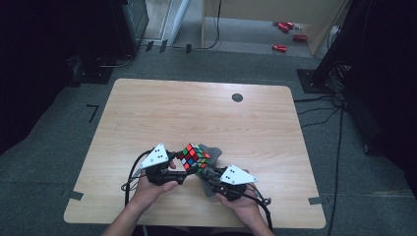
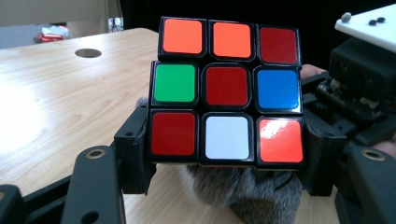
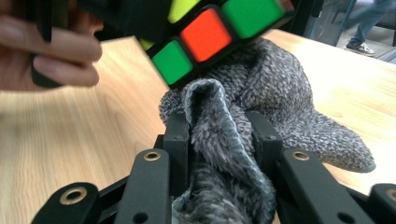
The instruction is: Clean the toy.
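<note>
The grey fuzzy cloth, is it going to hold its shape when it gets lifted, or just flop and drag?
The grey fuzzy cloth will likely flop: it bunches into a soft fold between the jaws of the right hand-held gripper. Its free end droops onto the table, so it would probably trail when lifted. The nubby pile looks grippy, so slipping seems unlikely.

I saw a light wooden table [image 1: 147,113] with rounded corners, standing on grey carpet. A small dark round disc [image 1: 237,97] sat in its top near the far edge, toward my right. A fuzzy grey cloth [image 1: 212,150] lay on the near part of the tabletop, close to the middle, bunched up rather than flat. The wood around it was bare, with a bright patch of glare.
</note>
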`<state>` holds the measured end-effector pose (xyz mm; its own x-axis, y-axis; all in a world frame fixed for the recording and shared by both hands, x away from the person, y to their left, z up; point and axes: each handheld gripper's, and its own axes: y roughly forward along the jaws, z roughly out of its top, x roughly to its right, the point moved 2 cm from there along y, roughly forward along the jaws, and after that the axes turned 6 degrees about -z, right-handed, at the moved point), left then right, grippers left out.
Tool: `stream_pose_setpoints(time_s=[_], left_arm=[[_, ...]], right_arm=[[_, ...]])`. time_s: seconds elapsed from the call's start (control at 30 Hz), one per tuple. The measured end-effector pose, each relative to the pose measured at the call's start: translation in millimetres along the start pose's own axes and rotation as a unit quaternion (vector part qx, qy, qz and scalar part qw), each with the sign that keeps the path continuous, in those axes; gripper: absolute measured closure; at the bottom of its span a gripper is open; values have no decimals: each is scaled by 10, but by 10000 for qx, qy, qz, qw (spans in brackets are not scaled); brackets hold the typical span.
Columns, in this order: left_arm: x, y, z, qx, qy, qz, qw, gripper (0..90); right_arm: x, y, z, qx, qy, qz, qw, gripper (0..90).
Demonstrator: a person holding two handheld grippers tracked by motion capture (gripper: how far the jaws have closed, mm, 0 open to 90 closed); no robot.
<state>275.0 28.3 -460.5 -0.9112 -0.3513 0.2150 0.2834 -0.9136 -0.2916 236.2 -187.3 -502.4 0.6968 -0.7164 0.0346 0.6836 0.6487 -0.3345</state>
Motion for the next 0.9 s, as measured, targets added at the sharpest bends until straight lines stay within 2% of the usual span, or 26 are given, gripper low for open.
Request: stream_pose_setpoints(time_s=[0.07,0.2,0.27,0.4,0.5,0.57,0.73,0.77,0.9], left_arm=[[-1,3,-2,-23,-3,13,10000,348],[-10,2,-7,-54,-35,3,10000,348],[-3,14,-7,-61,-45,-20,10000,348],[-1,24,-5,-63,-56,-31,10000,348],[-28,16,-13,-55,-159,7,9999,348],[-41,8,-20,-55,-176,11,9998,348],[-16,24,-22,-90,-142,-35,9999,348],[-9,34,-21,-98,-137,-35,9999,348],[-13,34,-17,-89,-153,-35,9998,348]], right_arm=[[3,-1,1,-12,-64,-59,10000,663],[153,-98,54,269,158,-301,9991,662],[191,-127,61,345,193,-360,9986,663],[64,-62,23,171,-11,-147,9997,660],[-53,-1,1,26,-184,-2,9998,652],[-45,-9,18,33,-145,-12,9999,651],[138,-132,104,373,141,-284,9988,660],[149,-135,98,374,156,-304,9987,660],[33,-46,33,157,-4,-124,9998,663]])
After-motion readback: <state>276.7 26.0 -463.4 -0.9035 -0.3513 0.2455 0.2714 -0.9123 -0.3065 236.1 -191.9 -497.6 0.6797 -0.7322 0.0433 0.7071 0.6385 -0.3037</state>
